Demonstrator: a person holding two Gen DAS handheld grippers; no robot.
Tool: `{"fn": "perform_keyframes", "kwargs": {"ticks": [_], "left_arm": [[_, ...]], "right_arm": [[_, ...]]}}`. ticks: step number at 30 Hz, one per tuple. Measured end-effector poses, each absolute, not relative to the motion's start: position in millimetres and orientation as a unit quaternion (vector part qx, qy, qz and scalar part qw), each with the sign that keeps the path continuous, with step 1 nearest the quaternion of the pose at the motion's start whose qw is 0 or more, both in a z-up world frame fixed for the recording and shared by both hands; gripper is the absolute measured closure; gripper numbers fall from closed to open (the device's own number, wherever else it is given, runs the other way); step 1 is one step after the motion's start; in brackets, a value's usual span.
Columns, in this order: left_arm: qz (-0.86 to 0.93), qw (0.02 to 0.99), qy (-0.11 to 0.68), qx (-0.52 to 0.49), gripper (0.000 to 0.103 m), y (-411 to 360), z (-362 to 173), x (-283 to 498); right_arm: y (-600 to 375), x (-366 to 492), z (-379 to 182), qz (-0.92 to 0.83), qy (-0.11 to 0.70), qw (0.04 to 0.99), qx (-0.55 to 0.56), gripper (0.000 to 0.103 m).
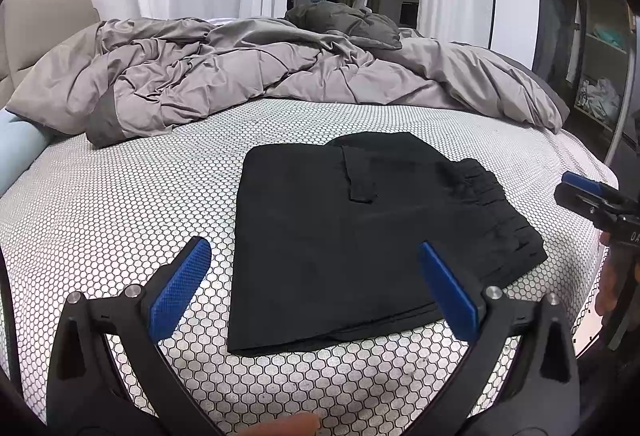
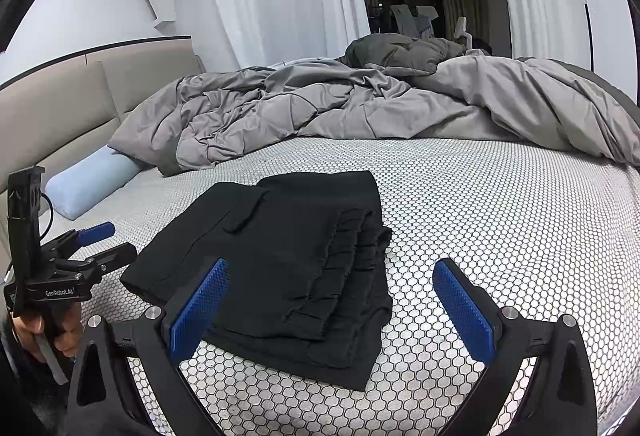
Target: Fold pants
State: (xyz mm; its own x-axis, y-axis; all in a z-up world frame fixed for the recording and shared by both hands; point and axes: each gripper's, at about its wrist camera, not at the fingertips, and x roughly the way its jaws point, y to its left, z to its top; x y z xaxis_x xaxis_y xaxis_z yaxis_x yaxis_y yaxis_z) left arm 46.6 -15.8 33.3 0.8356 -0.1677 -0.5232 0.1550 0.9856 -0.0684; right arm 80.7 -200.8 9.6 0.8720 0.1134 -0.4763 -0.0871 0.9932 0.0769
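1. Lying folded into a compact black rectangle, the pants (image 1: 360, 236) rest flat on the honeycomb-patterned mattress cover (image 1: 120, 204), in the middle of the left wrist view and toward nine o'clock of centre in the right wrist view; the gathered waistband (image 2: 352, 276) lies stacked on top along the side nearest the right tool.
2. We judge the folding itself to be done or nearly so: the layers lie squared, and a pocket flap (image 1: 360, 176) shows on the upper face.
3. Our left gripper (image 1: 316, 276) hovers at the six o'clock edge of the bundle, jaws spread wide and grasping nothing; one blue pad (image 1: 180, 288) sits over the bare cover, the other over the cloth.
4. Our right gripper (image 2: 332, 300) hangs likewise released at the waistband side, its pads apart and empty.
5. What the next move calls for, in our judgement, is little: either a light press to flatten the waistband stack, or simply drawing both tools away without snagging the edges.
6. Farther out, at twelve o'clock, a rumpled grey duvet (image 1: 240, 76) lies heaped well apart from the pants, with a pale blue pillow (image 2: 92, 184) at nine o'clock by the headboard (image 2: 80, 108).
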Motion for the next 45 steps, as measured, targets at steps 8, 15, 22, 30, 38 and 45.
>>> {"fn": "perform_keyframes", "kwargs": {"ticks": [8,15,22,30,38,45], "left_arm": [[-0.085,0.958,0.273,-0.01,0.001,-12,33,48],[-0.084,0.958,0.273,-0.01,0.001,-10,33,50],[-0.085,0.958,0.273,-0.009,0.001,-8,32,50],[-0.083,0.959,0.271,-0.007,0.001,-9,33,48],[-0.086,0.959,0.271,-0.005,0.001,-5,33,50],[-0.087,0.958,0.272,-0.005,0.001,-5,33,50]], "right_arm": [[-201,81,10,0.052,0.248,0.967,0.026,0.0],[-200,80,9,0.054,0.248,0.967,0.026,0.0],[-200,81,10,0.054,0.25,0.966,0.026,0.0],[-200,82,9,0.053,0.25,0.966,0.026,0.0],[-202,83,9,0.054,0.249,0.967,0.026,0.0],[-203,84,10,0.054,0.248,0.967,0.026,0.0]]}}
